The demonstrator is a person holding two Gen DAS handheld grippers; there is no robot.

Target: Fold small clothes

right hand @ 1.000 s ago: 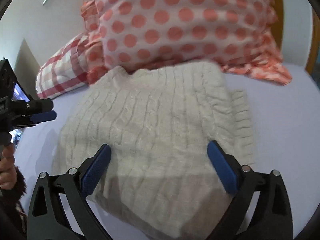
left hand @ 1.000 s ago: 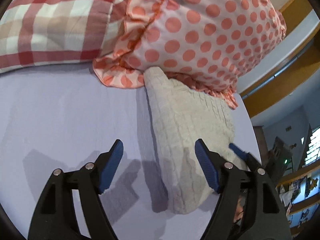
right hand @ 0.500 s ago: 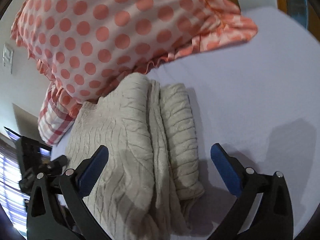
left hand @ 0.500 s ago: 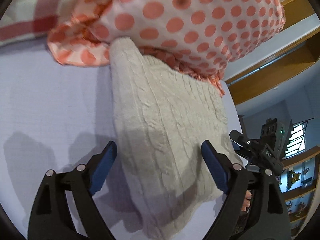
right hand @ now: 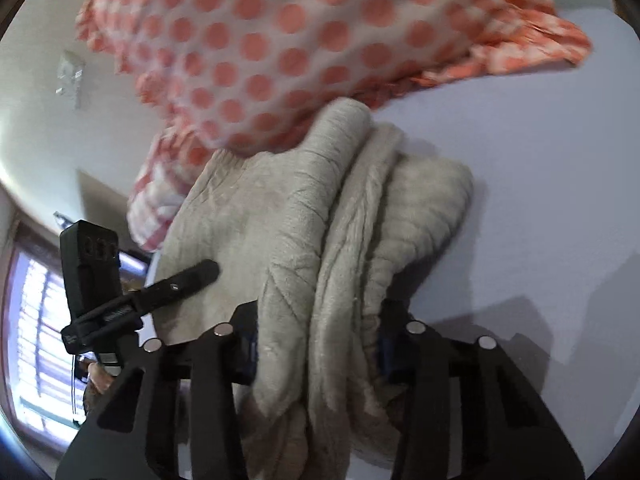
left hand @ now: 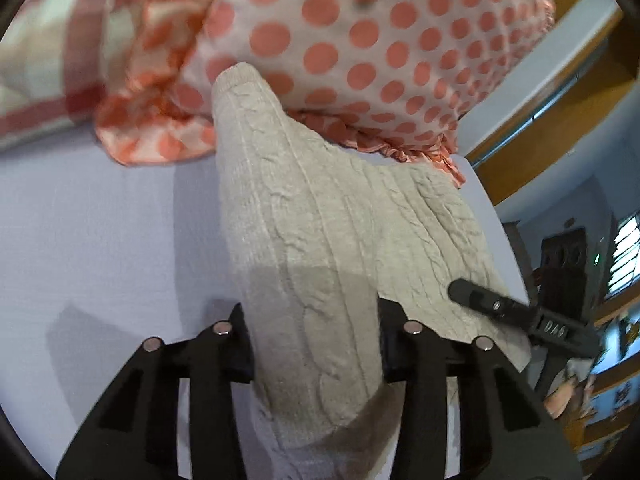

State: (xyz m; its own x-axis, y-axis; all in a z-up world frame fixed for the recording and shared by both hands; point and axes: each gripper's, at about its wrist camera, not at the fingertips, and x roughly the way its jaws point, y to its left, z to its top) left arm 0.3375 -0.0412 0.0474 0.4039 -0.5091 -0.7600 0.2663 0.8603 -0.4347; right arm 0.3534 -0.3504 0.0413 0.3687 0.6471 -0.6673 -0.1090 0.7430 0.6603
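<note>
A folded cream cable-knit sweater (left hand: 320, 232) lies on the lilac bed sheet (left hand: 100, 232), its far end against the dotted pillow. My left gripper (left hand: 314, 344) is shut on the sweater's left side, fabric bunched between the jaws. My right gripper (right hand: 316, 340) is shut on the sweater's (right hand: 304, 208) stacked folded layers at the opposite side. The right gripper's finger (left hand: 492, 304) shows in the left wrist view, and the left gripper's finger (right hand: 176, 286) shows in the right wrist view.
A white pillow with coral dots and a ruffled edge (left hand: 360, 40) lies right behind the sweater. A red checked pillow (left hand: 36, 80) lies to its left. A wooden bed frame (left hand: 560, 128) and the bed's edge are on the right.
Both grippers were open and have moved in on the sweater from either side and shut on it. The fabric is bunched up between the jaws.
</note>
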